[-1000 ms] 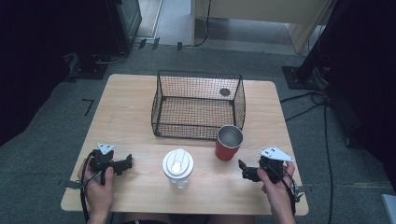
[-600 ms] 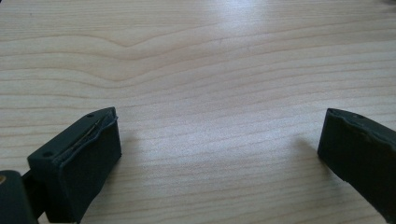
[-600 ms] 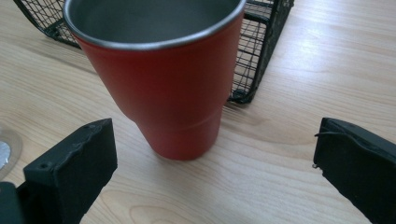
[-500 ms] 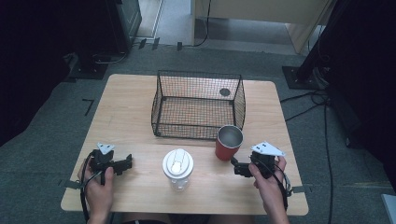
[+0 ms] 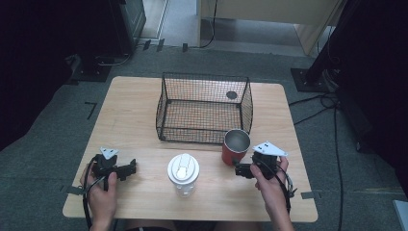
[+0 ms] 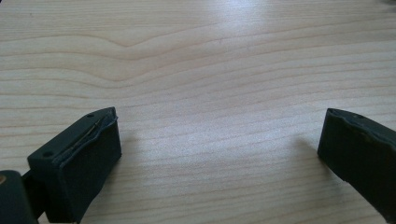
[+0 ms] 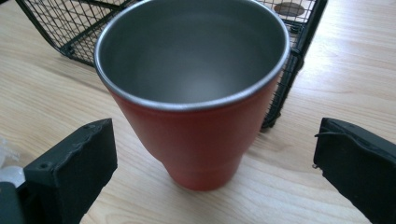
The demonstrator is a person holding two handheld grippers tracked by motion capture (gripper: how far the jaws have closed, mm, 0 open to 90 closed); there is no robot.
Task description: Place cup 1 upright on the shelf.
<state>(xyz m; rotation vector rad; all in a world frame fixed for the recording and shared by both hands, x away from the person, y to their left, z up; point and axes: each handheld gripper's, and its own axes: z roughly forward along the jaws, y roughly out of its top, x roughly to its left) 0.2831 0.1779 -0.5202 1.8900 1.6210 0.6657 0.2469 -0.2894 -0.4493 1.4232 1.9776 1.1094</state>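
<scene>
A red metal tumbler point(image 5: 235, 147) point(image 7: 196, 126) stands upright on the wooden table point(image 5: 144, 101), just in front of the wire basket's right corner. My right gripper point(image 5: 243, 170) point(image 7: 212, 163) is open and low on the table right beside the tumbler, whose base sits between the spread jaws without touching them. A clear cup with a white lid point(image 5: 183, 173) stands at the front middle. My left gripper point(image 5: 131, 168) point(image 6: 219, 154) rests open at the front left, with bare wood between its jaws.
A black wire basket point(image 5: 204, 107) point(image 7: 70, 23) stands at the table's centre, with a small dark round disc point(image 5: 231, 95) point(image 7: 288, 8) seen at its far right corner. The table's front edge is close behind both hands.
My right gripper has moved left and forward toward the red tumbler, so the tumbler now lies between its open jaws. The left gripper has stayed still.
</scene>
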